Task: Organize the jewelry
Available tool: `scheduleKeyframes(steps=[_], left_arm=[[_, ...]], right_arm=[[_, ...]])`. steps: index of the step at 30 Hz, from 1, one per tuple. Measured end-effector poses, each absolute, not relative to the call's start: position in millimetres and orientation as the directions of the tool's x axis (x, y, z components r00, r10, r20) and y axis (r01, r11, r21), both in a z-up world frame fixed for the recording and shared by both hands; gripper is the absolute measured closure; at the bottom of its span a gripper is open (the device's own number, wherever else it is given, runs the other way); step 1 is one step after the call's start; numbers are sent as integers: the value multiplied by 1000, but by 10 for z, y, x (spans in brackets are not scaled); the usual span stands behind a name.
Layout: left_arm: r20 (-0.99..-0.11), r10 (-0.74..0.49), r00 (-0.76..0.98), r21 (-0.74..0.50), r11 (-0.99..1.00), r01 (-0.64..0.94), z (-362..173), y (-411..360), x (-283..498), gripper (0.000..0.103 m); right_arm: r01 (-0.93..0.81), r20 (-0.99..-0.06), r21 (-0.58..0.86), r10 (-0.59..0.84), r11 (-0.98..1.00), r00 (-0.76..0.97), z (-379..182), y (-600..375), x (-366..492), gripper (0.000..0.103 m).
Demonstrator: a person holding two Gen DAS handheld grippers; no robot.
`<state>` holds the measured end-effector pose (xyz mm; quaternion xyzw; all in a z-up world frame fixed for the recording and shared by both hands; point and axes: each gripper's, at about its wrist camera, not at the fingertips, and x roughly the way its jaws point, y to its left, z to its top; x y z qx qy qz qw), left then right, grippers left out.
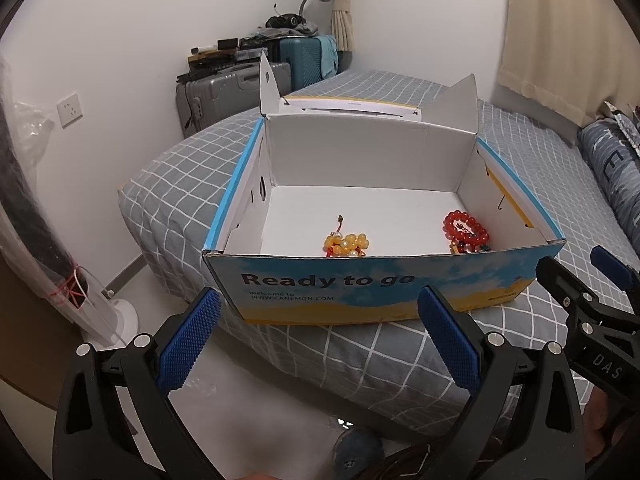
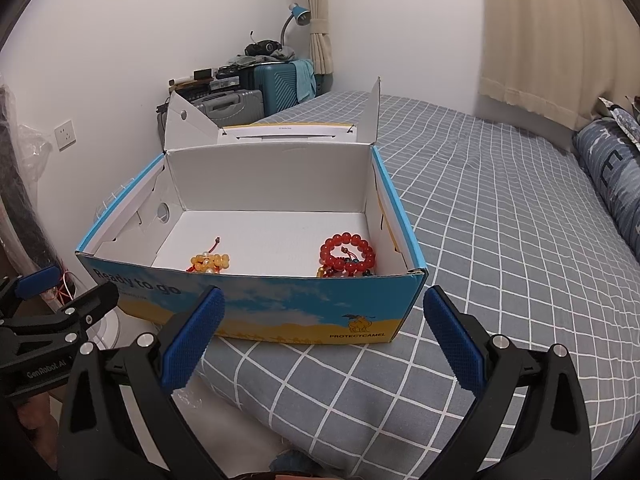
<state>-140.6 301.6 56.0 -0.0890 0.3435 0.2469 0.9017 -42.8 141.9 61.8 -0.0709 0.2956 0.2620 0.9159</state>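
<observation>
An open blue and yellow cardboard box (image 1: 360,292) (image 2: 280,304) stands on the corner of a bed. Inside lie a yellow bead bracelet (image 1: 346,243) (image 2: 211,262) at the front middle and a red bead bracelet (image 1: 466,227) (image 2: 347,255) at the front right, with more small beads under it. My left gripper (image 1: 320,336) is open and empty, in front of the box's front wall. My right gripper (image 2: 324,336) is open and empty, also in front of the box. Each gripper shows at the edge of the other's view: the right (image 1: 588,292), the left (image 2: 60,296).
The bed (image 2: 500,240) has a grey checked sheet and a blue pillow (image 2: 612,176) at the right. Suitcases (image 1: 240,84) with clutter and a blue lamp stand beyond the bed. A wrapped fan (image 1: 60,260) stands at the left on the floor.
</observation>
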Motion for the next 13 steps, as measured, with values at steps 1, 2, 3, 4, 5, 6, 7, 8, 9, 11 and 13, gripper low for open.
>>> scheduleKeyframes(steps=[1,2,3,4,5,6,7,8,9,11,13], left_arm=[[-664,384,642,10,863,-505,558,3016,-1404,6],[-664,385,641,12,863,-506,557,3013,-1402,6],[-664,386,640,12,862,-507,557,3010,-1401,6],[-664,385,641,11,863,-506,557,3010,-1401,6],[-663,383,643,10,864,-504,560,3012,-1397,6],[-663,381,644,8,864,-503,562,3007,-1397,6],[-664,379,644,6,865,-503,565,3008,-1397,6],[-665,378,645,4,865,-502,568,3007,-1399,6],[-664,377,646,4,865,-501,571,3004,-1400,6],[-662,376,648,4,867,-499,575,3000,-1404,6],[-663,373,649,0,867,-498,575,3000,-1404,6]], right_arm=[[-522,-579,26,439,852,687,618,1421,-425,7],[-523,-580,26,439,852,687,610,1415,-426,7],[-523,-580,25,438,852,687,611,1424,-422,7],[-523,-581,25,438,852,686,598,1415,-425,7],[-522,-581,26,438,852,686,596,1414,-425,7],[-522,-581,25,438,852,686,597,1421,-423,7],[-522,-580,25,438,852,687,594,1414,-424,7],[-521,-580,26,437,853,687,594,1416,-422,7],[-521,-580,27,438,853,687,586,1409,-423,7],[-521,-582,27,437,853,686,576,1412,-421,7],[-522,-581,26,437,853,686,570,1408,-426,7]])
